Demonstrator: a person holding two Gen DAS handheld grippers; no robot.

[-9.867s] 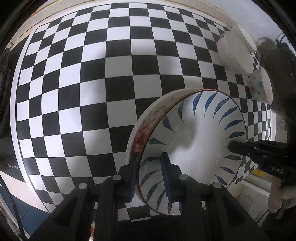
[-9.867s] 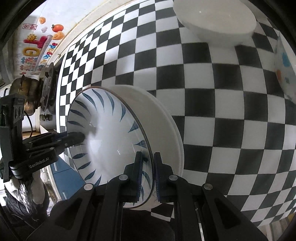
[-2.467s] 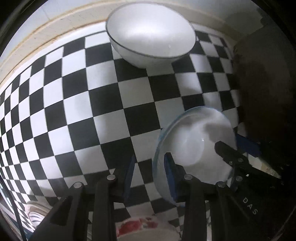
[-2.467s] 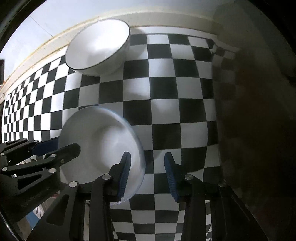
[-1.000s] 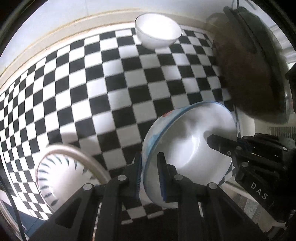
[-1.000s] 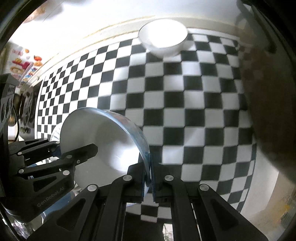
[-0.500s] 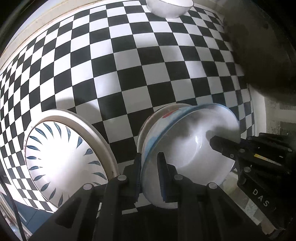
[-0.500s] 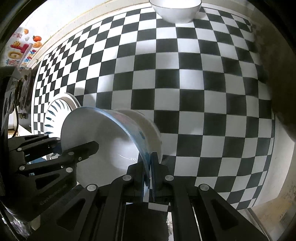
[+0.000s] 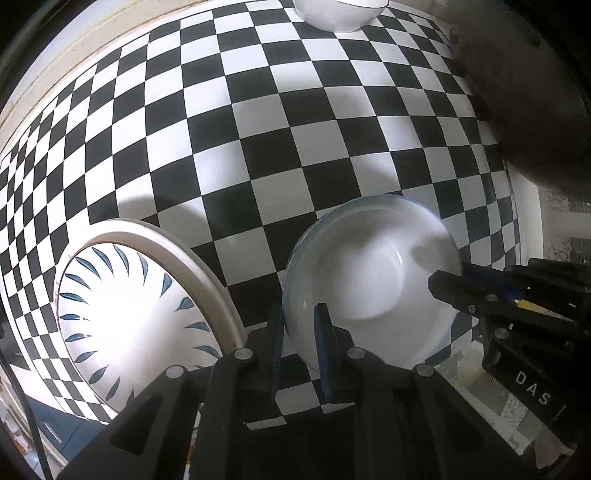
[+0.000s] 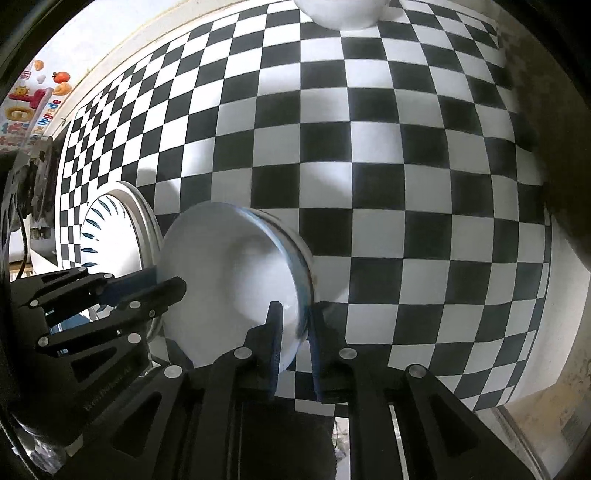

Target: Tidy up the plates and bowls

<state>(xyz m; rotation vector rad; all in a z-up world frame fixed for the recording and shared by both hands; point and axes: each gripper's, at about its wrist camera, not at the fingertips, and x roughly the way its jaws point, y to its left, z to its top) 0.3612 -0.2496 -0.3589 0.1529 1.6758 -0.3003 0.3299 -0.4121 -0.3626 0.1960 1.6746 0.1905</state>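
Observation:
A white bowl with a blue rim (image 9: 369,280) rests nested in a second white bowl (image 10: 303,254) on the checked table (image 9: 258,147). My left gripper (image 9: 299,328) points straight down and is shut on the bowl's near rim. My right gripper (image 10: 295,325) straddles the opposite rim; its jaws are opening, and a thin gap shows beside the rim. Each gripper shows in the other's view: right fingertips (image 9: 450,284), left fingertips (image 10: 166,288). A plate with blue leaf strokes (image 9: 129,314) lies just left of the bowls.
A plain white bowl (image 9: 340,14) stands at the far edge of the table. A large dark round object (image 9: 535,92) fills the right side. The table's edge (image 10: 535,350) runs close to the right of the nested bowls.
Both grippers have come down with the blue-rimmed bowl, which has sunk into the bowl beneath it. The right jaws have parted a little from the rim.

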